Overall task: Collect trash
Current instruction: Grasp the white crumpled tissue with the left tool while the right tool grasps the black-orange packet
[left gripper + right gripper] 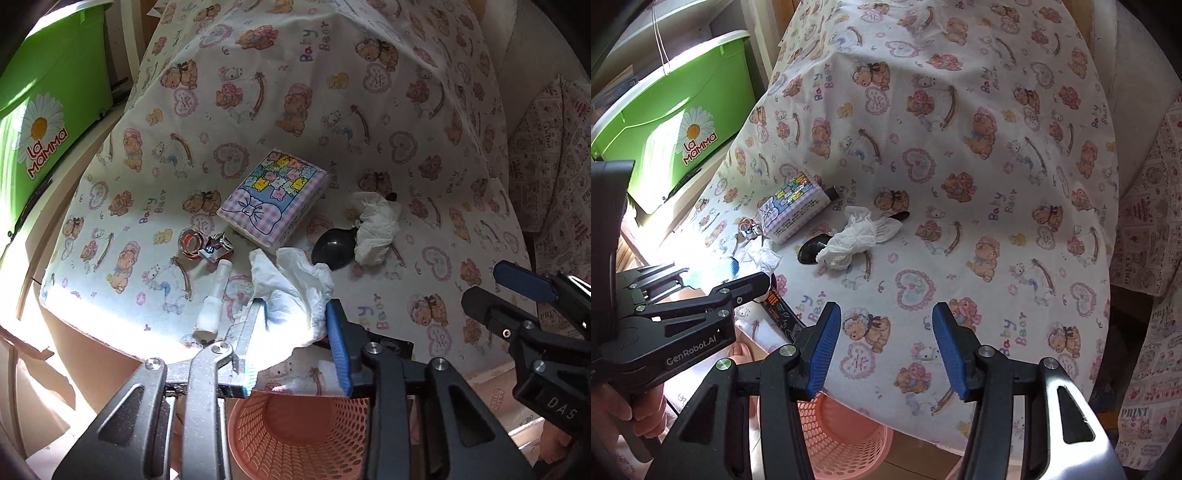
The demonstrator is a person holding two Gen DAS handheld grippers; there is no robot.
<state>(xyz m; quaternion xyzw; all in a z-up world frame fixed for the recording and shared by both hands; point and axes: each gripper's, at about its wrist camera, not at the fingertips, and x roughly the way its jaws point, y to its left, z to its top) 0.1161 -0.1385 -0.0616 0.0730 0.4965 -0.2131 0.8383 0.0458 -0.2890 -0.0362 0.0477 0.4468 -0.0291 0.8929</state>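
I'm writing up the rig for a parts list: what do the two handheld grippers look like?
Both are black, angular linkage frames with silver pivot bolts and cut-out slots. Each finger ends in a ribbed blue pad. The left gripper carries "GenRobot.AI" on its side in the right wrist view; the right gripper shows "DAS" lettering in the left wrist view. No cables or sleeves are visible.

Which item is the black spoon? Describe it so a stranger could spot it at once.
Start at the bear-print tablecloth and find the pastel tissue pack lying near its middle. Beside the pack a crumpled white tissue lies across the black spoon. Only its glossy bowl and handle tip show, the one dark, hard thing among pale paper scraps.
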